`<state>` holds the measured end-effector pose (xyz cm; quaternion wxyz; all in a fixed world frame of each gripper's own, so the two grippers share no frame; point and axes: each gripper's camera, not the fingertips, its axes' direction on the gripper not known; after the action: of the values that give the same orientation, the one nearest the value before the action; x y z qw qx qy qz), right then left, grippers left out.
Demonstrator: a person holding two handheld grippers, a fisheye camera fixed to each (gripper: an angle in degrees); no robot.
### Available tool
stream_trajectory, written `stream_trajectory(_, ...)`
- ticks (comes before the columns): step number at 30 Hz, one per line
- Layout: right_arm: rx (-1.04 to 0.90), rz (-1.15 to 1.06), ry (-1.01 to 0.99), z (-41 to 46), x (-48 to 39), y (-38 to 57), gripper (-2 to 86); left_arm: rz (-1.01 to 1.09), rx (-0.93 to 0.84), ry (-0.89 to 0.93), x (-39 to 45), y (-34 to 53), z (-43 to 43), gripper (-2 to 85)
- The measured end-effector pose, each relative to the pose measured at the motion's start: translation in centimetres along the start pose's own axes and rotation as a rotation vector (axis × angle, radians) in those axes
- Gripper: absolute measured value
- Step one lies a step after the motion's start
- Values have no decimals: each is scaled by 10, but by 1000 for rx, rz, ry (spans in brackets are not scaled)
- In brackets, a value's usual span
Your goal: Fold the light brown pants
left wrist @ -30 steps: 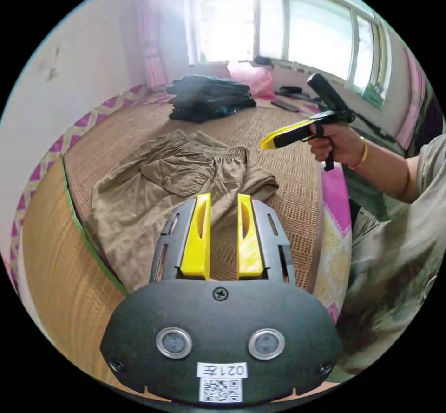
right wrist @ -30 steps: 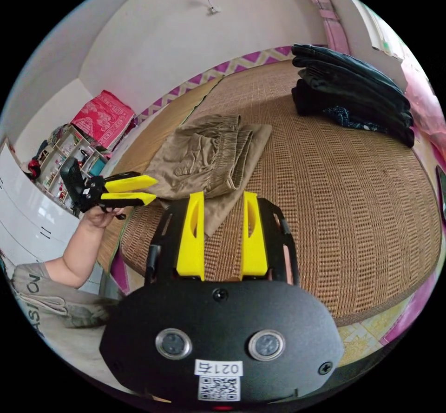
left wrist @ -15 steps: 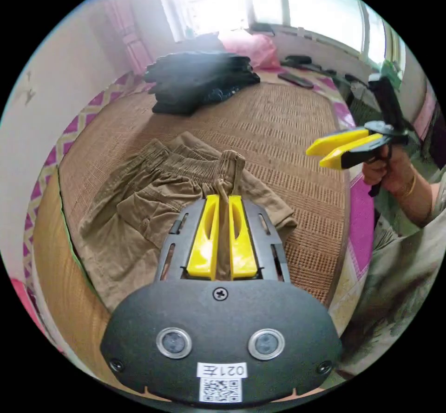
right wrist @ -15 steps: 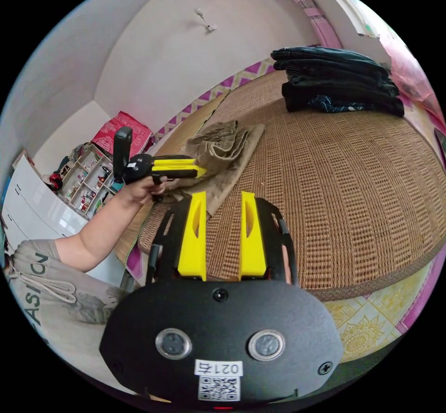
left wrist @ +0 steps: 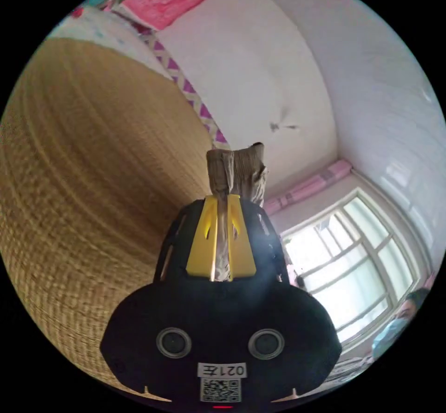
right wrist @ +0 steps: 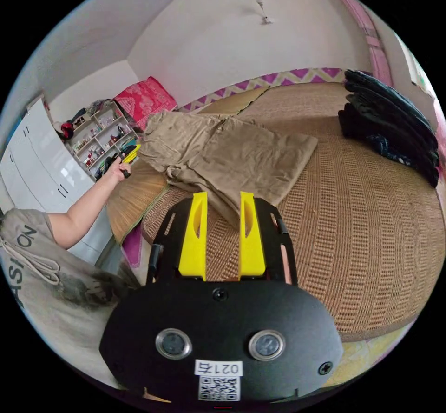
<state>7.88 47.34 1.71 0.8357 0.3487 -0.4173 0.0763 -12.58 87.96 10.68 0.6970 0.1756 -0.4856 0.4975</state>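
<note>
The light brown pants (right wrist: 232,152) lie spread on the woven mat (right wrist: 371,227) in the right gripper view, one end drawn out toward the left. There a person's hand holds my left gripper (right wrist: 130,153) at the cloth's far end. In the left gripper view, my left gripper (left wrist: 222,199) is shut on a bunched fold of the pants (left wrist: 237,171), which sticks out past the jaw tips. My right gripper (right wrist: 222,199) stands open above the mat, just short of the pants' near corner, with nothing between its jaws.
A stack of dark folded clothes (right wrist: 390,120) sits on the mat at the right. A shelf unit (right wrist: 93,143) and white cupboards (right wrist: 32,162) stand at the left, beyond the bed edge. A window (left wrist: 362,255) and a person's face edge (left wrist: 399,320) appear in the left gripper view.
My left gripper has pulled the gripped waistband away to the left, unfolding the bunched pants flat across the mat. Its camera has swung toward the wall. The right gripper stays open.
</note>
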Motion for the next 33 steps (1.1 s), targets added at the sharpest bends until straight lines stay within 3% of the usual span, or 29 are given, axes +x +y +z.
stream_trajectory(2,-23,-65,11,17,-27,-10,107,-137,-66,-64,-104,-7,-41,-2)
stream_trajectory(4,-51,-123,27,34,-54,-20,106,-181,-34,115,-134,-12,-63,-2)
stream_trajectory(7,-95,-235,31,68,-97,-38,102,-113,-36,26,-138,-19,-86,2)
stream_trajectory(13,-157,-550,157,179,-201,-81,111,-18,-5,172,-166,-21,-135,27)
stream_trajectory(18,-301,-682,224,288,-245,-91,105,144,176,262,-168,0,-198,41)
stream_trajectory(20,-337,-689,231,312,-245,-88,105,245,285,286,-166,9,-227,14)
stream_trajectory(23,-390,-697,266,341,-238,-76,103,241,312,331,-180,15,-245,-5)
stream_trajectory(27,-356,-572,201,332,-204,-74,41,356,148,334,-163,12,-227,-9)
stream_trajectory(29,-287,-485,143,312,-177,-74,8,400,-22,204,-150,14,-196,-9)
stream_trajectory(33,-140,-279,-24,245,-91,-68,-5,231,-118,62,-182,8,-175,-9)
